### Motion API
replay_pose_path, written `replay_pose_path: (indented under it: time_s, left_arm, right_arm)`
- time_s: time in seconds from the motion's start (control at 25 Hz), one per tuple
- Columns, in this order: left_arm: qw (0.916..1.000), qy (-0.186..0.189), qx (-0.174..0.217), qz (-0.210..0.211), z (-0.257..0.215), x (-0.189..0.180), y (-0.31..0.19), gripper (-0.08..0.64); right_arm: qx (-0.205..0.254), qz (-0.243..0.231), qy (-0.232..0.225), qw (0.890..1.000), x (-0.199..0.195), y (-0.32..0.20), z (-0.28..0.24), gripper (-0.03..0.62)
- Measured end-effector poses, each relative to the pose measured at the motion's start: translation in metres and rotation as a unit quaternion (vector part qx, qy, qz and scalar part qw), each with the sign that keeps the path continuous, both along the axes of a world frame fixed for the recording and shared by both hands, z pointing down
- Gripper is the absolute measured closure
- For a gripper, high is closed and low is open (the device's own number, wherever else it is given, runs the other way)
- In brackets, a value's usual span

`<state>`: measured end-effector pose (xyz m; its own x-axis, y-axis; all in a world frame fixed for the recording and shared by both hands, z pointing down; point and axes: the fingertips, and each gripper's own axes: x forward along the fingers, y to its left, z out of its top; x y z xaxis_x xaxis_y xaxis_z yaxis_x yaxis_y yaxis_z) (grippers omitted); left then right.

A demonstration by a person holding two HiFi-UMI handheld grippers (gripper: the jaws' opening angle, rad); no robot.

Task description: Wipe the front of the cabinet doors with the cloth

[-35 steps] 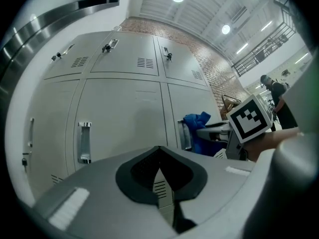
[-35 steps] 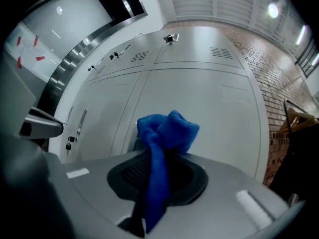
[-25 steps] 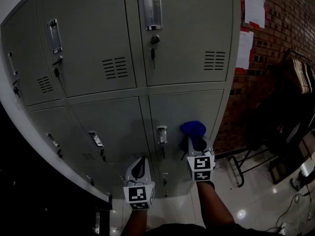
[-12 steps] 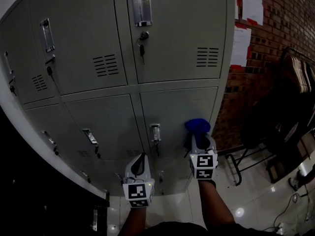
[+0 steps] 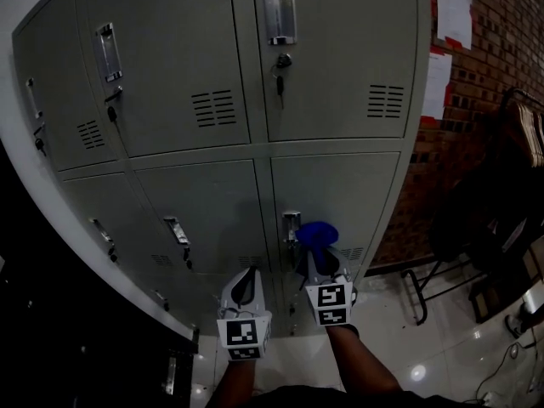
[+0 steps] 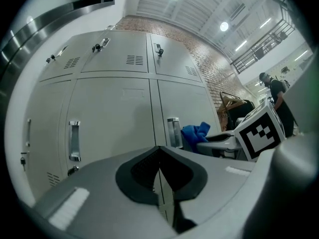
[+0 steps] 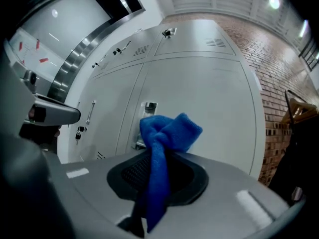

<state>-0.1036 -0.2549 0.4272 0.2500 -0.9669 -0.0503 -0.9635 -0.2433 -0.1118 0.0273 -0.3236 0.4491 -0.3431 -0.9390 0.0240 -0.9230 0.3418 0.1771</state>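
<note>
Grey metal cabinet doors (image 5: 336,58) fill the head view, each with a chrome handle and vents. My right gripper (image 5: 317,257) is shut on a bunched blue cloth (image 5: 316,234). The cloth sits against the lower right door (image 5: 340,194), right beside its chrome handle (image 5: 291,225). In the right gripper view the cloth (image 7: 167,133) sticks up from the shut jaws in front of that handle (image 7: 148,108). My left gripper (image 5: 243,286) hangs lower left, shut and holding nothing, short of the lower doors. The left gripper view shows its jaws (image 6: 159,171) pressed together, with the cloth (image 6: 196,132) to the right.
A brick wall (image 5: 484,83) with white papers (image 5: 455,11) stands right of the cabinet. A dark chair and rack (image 5: 501,219) stand on the glossy floor (image 5: 425,355) at right. A dark unit (image 5: 51,330) borders the left. A person (image 6: 273,91) stands far off.
My right gripper has carried the cloth leftwards across the lower right door, from near its right edge to beside the handle. The left gripper stays about where it was.
</note>
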Motion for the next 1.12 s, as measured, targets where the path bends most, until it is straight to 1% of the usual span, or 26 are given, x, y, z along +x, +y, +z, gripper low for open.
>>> replay_pose_path:
  time_s: [0.16, 0.36, 0.64, 0.88, 1.12]
  left_arm:
    - [1.0000, 0.004, -0.008, -0.003, 0.005, -0.016, 0.002, 0.543]
    - [0.9999, 0.000, -0.011, -0.005, 0.008, -0.032, 0.002, 0.543]
    - [0.9999, 0.002, -0.011, 0.005, 0.007, -0.032, -0.001, 0.543]
    - [0.9999, 0.010, -0.013, 0.004, 0.006, -0.025, -0.001, 0.543]
    - [0.9997, 0.022, -0.013, 0.003, 0.007, -0.004, -0.004, 0.543]
  right_arm:
    - [-0.013, -0.008, 0.003, 1.000, -0.018, -0.002, 0.013, 0.522]
    - [-0.050, 0.000, 0.019, 0.999, -0.034, -0.009, 0.034, 0.520]
    - [-0.058, 0.011, 0.022, 0.998, -0.033, -0.015, 0.034, 0.522]
    - [-0.053, 0.033, 0.019, 0.998, -0.007, -0.017, 0.032, 0.523]
    - [-0.060, 0.062, 0.016, 0.996, 0.041, -0.020, 0.034, 0.523]
